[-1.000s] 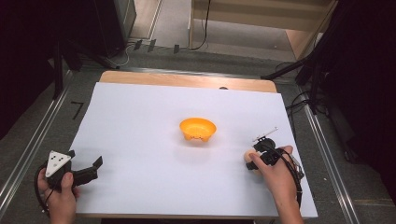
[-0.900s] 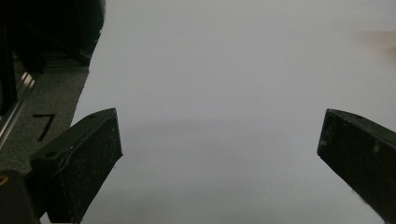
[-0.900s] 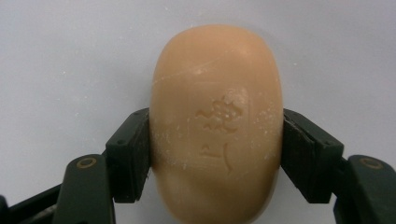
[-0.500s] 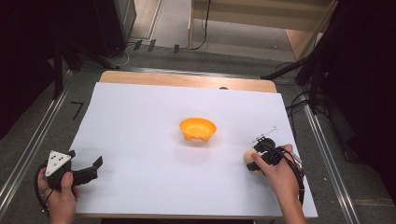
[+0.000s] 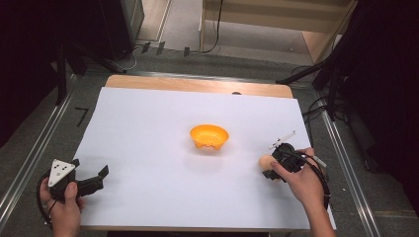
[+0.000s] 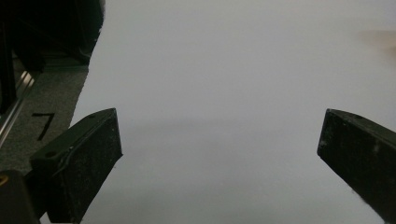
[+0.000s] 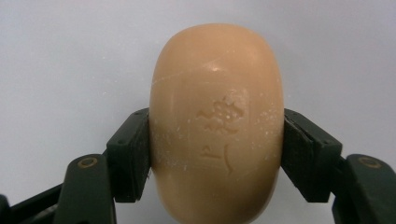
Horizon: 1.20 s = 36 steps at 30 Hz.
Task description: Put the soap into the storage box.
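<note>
A tan oval bar of soap (image 7: 217, 126) with a stamped mark sits squeezed between the two black jaws of my right gripper (image 7: 217, 158). From above, the soap (image 5: 266, 160) peeks out to the left of the right gripper (image 5: 272, 168), low over the white table at the right. An orange bowl (image 5: 209, 137) stands empty in the middle of the table, up and left of the soap. My left gripper (image 5: 96, 177) rests open at the front left corner. In its own view, the left gripper (image 6: 219, 154) has its jaws spread wide over bare white surface.
The white sheet (image 5: 163, 148) covers the table, with a wooden strip (image 5: 197, 85) along the far edge. Metal rails (image 5: 29, 163) run down both sides. Dark equipment and cables (image 5: 321, 94) crowd the floor beyond the right edge.
The right hand with the gripped soap has shifted slightly toward the front of the table. The left gripper has stayed put.
</note>
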Available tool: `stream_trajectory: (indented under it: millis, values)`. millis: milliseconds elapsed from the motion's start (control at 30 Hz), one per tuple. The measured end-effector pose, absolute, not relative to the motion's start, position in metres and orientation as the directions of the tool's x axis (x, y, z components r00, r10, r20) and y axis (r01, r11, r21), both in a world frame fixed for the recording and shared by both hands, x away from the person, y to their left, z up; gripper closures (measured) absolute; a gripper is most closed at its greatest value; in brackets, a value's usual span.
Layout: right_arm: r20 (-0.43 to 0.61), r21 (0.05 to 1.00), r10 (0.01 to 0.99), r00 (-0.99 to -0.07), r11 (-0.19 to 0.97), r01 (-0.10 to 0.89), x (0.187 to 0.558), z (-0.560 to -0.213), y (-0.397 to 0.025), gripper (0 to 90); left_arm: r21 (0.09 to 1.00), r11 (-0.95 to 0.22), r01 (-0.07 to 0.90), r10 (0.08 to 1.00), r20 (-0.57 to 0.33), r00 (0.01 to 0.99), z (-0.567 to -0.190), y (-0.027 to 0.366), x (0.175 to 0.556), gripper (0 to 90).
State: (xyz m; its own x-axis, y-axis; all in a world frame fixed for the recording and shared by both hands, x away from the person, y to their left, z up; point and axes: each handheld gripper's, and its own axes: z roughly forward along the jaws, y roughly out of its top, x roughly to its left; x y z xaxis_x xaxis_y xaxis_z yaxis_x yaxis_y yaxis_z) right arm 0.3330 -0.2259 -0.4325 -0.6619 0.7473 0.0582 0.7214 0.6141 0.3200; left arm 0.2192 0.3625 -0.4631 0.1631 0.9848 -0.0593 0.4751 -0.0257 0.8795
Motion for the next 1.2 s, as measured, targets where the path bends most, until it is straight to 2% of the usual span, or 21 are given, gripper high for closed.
stream_trajectory:
  millis: [467, 1200]
  values:
    - [0.029, 0.357, 0.67, -0.742, 0.686, 0.634, 0.349, -0.407, -0.211, 33.1, 0.878, -0.024, 0.477, 0.984, -0.065, 0.168, -0.463, 0.363, 0.219, 0.1]
    - [-0.045, 0.394, 0.459, -0.887, 0.824, 0.407, 0.386, -0.383, -0.178, 33.1, 0.877, -0.024, 0.48, 0.983, -0.066, 0.169, -0.463, 0.363, 0.219, 0.1]
